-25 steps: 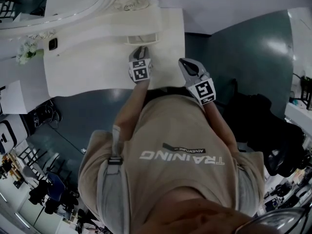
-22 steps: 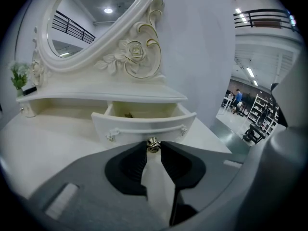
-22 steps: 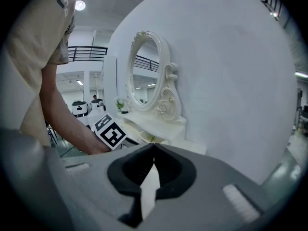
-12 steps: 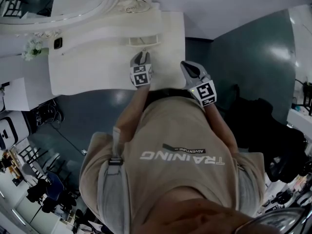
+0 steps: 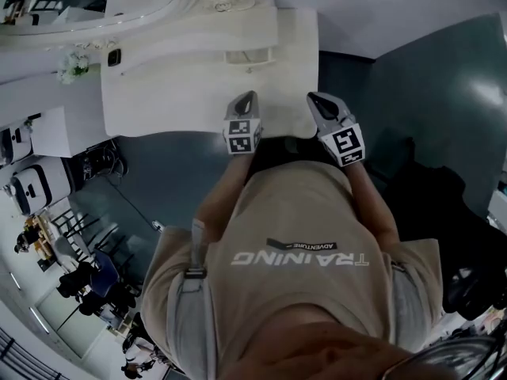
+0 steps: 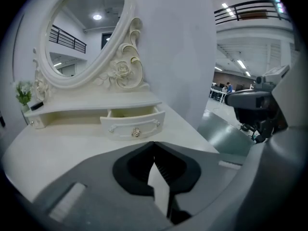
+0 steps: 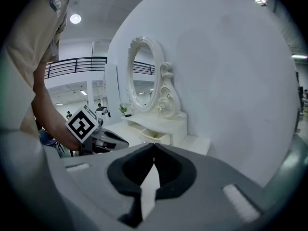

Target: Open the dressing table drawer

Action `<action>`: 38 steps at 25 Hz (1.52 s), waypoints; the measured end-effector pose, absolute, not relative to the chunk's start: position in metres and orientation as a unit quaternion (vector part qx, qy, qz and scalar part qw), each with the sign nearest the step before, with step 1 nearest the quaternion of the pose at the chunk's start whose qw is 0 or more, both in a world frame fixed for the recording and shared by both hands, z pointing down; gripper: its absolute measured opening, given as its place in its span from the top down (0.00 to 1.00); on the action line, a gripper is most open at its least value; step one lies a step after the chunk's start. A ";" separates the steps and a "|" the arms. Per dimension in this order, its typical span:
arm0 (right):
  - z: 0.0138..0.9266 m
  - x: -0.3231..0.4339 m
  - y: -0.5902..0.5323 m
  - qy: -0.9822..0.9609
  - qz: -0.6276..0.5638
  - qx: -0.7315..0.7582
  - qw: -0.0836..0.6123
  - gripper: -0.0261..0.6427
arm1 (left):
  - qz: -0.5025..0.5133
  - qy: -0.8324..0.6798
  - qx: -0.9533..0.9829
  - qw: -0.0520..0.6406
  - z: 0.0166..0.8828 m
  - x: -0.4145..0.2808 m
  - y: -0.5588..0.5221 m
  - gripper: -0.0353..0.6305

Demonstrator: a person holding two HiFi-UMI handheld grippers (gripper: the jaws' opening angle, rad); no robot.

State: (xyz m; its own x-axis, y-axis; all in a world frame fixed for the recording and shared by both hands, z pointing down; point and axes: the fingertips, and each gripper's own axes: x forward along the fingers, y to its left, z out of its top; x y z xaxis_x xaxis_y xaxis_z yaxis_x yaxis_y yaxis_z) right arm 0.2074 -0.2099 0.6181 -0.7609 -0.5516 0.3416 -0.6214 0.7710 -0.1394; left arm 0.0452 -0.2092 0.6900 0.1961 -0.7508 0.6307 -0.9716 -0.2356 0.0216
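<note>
Cream-white dressing table (image 5: 182, 101) stands against a pale wall, with an oval mirror (image 6: 86, 32) in a carved, rose-decorated frame at its back. Below the mirror runs a low raised shelf, and the drawer (image 6: 132, 124) sits in it. The drawer is open: its front stands out from the shelf and the inside shows behind it. 1 small metal knob (image 6: 136, 132) sits at the middle of its front. In the head view the drawer (image 5: 249, 55) lies at the far side of the table top, toward the right end.

The left gripper (image 5: 248, 96) hangs over the table's near edge and points at the drawer, apart from it and touching nothing. Its 2 fingers are pressed together at the tips, with nothing between them (image 6: 154, 143). The right gripper (image 5: 317, 98) is just beside it, near the table's right corner. Its fingers also meet at the tips and are empty (image 7: 154, 146).

A small bunch of flowers (image 6: 23, 93) stands at the left end of the shelf, with a small dark object (image 5: 113, 56) next to it. The person wears a beige T-shirt (image 5: 301, 236), and the floor (image 5: 198, 172) is dark grey.
</note>
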 end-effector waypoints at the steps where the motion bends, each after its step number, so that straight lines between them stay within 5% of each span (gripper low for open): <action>1: 0.619 0.208 -0.213 -0.930 0.122 0.316 0.142 0.96 | 0.251 -0.581 0.747 0.206 0.684 0.048 -0.209 0.94; 18: 0.492 0.193 -0.256 -0.925 0.022 0.370 0.085 0.96 | 0.125 -0.541 0.830 0.051 0.489 0.054 -0.255 0.94; 38: 0.417 0.173 -0.249 -0.925 -0.029 0.376 0.052 0.96 | 0.076 -0.555 0.828 0.026 0.420 0.025 -0.241 0.94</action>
State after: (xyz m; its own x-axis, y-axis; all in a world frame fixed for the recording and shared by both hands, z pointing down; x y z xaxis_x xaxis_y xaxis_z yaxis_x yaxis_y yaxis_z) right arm 0.1734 -0.2486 0.4172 -0.7120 -0.6982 0.0743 -0.6923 0.7157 0.0920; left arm 0.0253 -0.2412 0.4199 0.3716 -0.9154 0.1545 -0.9235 -0.3816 -0.0401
